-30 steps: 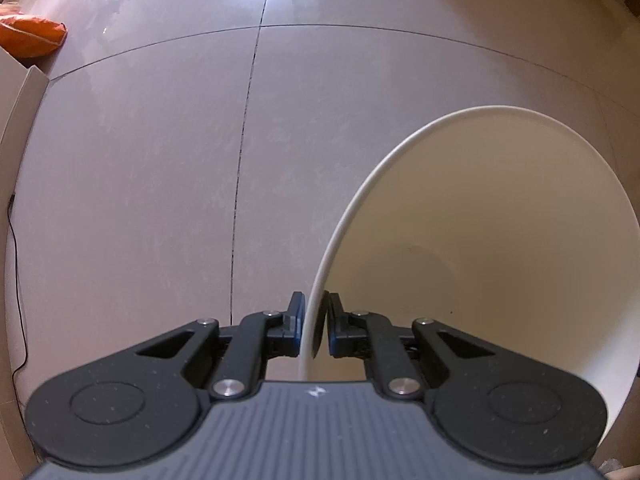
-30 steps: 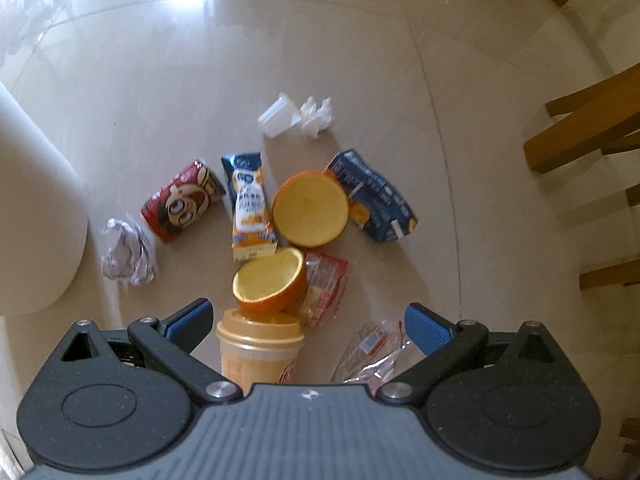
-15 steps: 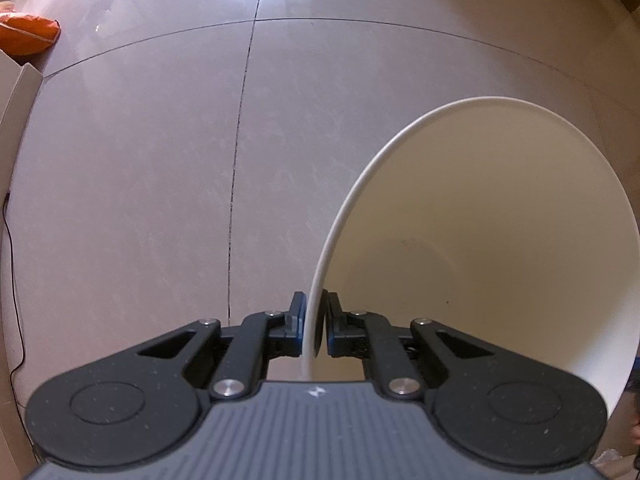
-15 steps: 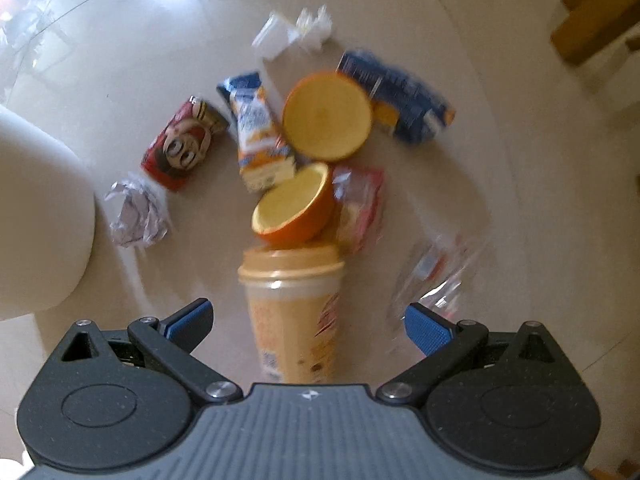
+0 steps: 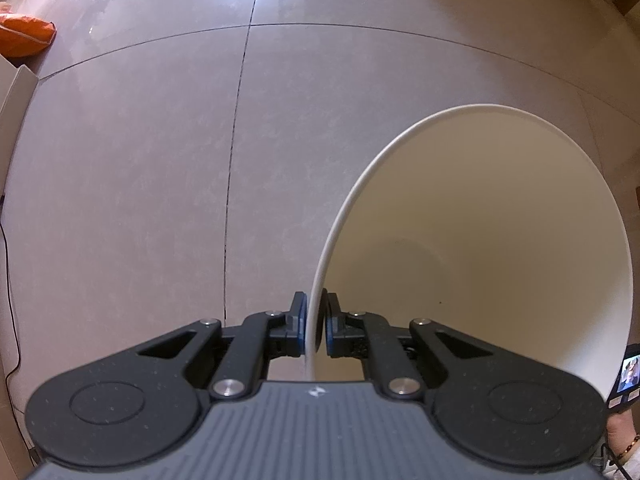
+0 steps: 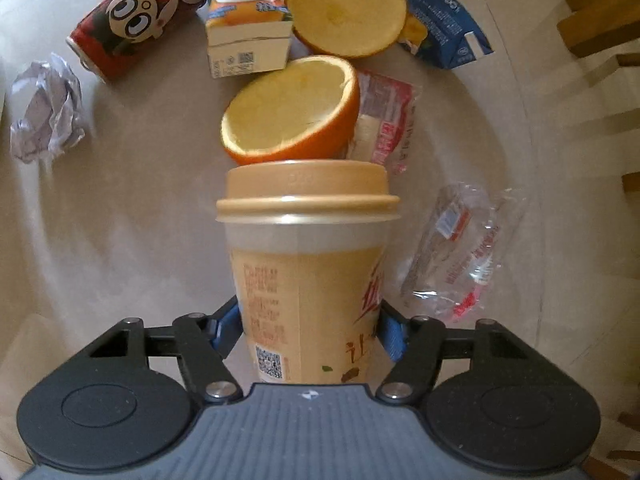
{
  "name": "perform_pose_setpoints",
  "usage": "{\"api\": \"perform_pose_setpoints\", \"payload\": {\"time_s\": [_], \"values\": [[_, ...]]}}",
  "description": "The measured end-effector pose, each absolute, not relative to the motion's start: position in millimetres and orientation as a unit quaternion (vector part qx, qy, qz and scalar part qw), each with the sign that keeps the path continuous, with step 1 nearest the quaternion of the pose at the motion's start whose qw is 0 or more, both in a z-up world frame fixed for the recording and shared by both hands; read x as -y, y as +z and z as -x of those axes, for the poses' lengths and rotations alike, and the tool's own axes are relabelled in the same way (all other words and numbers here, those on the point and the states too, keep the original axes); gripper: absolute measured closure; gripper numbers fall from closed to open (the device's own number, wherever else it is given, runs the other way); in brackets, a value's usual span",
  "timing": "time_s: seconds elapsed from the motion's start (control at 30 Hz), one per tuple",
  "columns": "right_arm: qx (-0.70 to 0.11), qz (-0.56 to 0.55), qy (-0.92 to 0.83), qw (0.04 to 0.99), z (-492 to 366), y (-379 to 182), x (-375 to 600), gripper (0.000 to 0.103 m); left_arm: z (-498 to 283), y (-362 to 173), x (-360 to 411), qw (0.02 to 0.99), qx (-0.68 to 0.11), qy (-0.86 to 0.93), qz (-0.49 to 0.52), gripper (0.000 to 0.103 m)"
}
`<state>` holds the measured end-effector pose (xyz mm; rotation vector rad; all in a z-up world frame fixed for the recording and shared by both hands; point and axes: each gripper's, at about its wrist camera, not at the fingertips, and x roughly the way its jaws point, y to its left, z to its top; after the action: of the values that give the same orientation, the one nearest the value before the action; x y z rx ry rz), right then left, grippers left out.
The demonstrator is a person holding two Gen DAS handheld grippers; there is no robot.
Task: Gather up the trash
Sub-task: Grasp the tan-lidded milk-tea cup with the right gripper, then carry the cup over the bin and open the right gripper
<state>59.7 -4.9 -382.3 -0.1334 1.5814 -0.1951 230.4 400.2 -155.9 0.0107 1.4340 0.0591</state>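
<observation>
The right gripper is closing around the cup lying on the floor, body between the fingers and pads about touching its sides. I'd guess it's light and thin-walled, probably empty, so it'll dent if squeezed hard. Mid-body below the lid looks like the sane spot, since the smooth printed wall could slip.

The left gripper is clamped tight on the rim of the white bin, which looks empty.

Trash count: one cup, two orange halves, one can, two cartons, one paper ball, two wrappers.
</observation>
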Motion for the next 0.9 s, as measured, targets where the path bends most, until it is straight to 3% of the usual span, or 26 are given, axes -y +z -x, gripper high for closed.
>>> {"api": "perform_pose_setpoints", "payload": {"time_s": [0.23, 0.67, 0.9], "values": [[-0.728, 0.067, -0.060, 0.680, -70.3, -334.5, -5.6, 0.031, -228.7, -155.2, -401.1, 0.756, -0.654, 0.023, -0.002, 0.096], [-0.636, 0.106, 0.094, 0.759, -116.7, -109.1, -77.2, 0.030, -227.1, -155.6, -395.2, 0.756, -0.654, 0.024, -0.004, 0.096], [-0.590, 0.106, 0.194, 0.776, -127.4, -47.3, -153.9, 0.030, -228.0, -155.3, -398.5, 0.755, -0.655, 0.025, -0.003, 0.096]]}}
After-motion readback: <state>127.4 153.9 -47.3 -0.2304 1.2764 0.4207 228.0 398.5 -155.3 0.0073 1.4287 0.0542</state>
